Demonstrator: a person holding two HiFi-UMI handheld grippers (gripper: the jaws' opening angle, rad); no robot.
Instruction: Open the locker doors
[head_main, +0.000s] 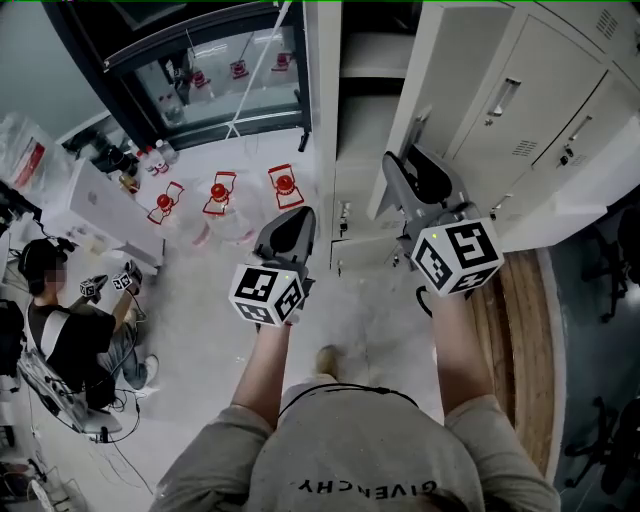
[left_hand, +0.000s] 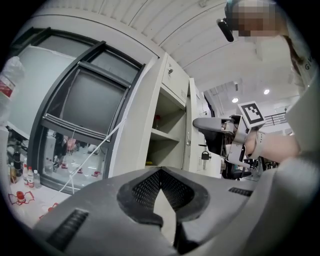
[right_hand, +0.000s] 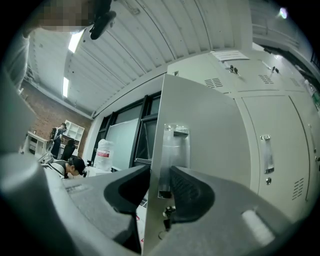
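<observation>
My right gripper (head_main: 405, 178) (right_hand: 160, 176) is at the free edge of an open white locker door (head_main: 440, 70) (right_hand: 200, 130). One jaw sits behind the door edge and the other on its front, against the metal handle (right_hand: 172, 150). The pads press on the door. Behind the door, the open locker compartment (head_main: 355, 150) (left_hand: 167, 130) shows shelves. My left gripper (head_main: 290, 228) (left_hand: 161, 170) hangs in the air left of the lockers, shut with nothing in it. The neighbouring locker doors (head_main: 525, 100) (right_hand: 270, 150) are shut.
A person (head_main: 60, 330) sits at the far left holding another pair of grippers. Water bottles with red caps (head_main: 220, 195) stand on the floor ahead. A dark window frame (head_main: 200, 60) borders the lockers' left side. A padlock (left_hand: 205, 155) hangs on the open door.
</observation>
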